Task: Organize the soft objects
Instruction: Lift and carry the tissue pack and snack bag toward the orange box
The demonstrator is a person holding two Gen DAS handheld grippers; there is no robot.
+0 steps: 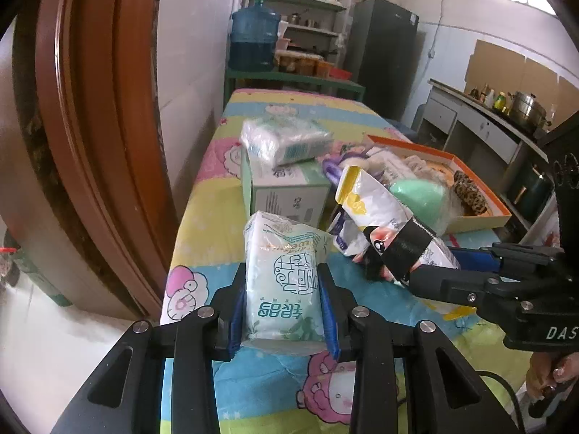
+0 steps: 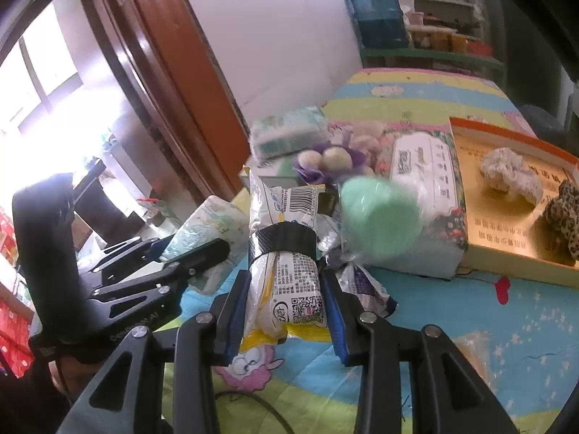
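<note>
Lower centre, the left hand-held gripper (image 1: 286, 296) clamps a pale green plastic tissue pack (image 1: 284, 282); the right hand-held gripper (image 2: 286, 289) clamps a black-banded white wipes packet (image 2: 289, 253); both are lifted; the orange-rimmed cardboard tray (image 2: 506, 130), upper right, awaits more.

Wrapped pack (image 1: 286, 139) atop carton (image 1: 289, 191), left of tray (image 1: 481, 217), all on table (image 1: 231, 249)

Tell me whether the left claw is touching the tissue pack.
Touching. The left wrist view shows the left claw with both blue pads pressed against the sides of the tissue pack, holding it off the table.
</note>
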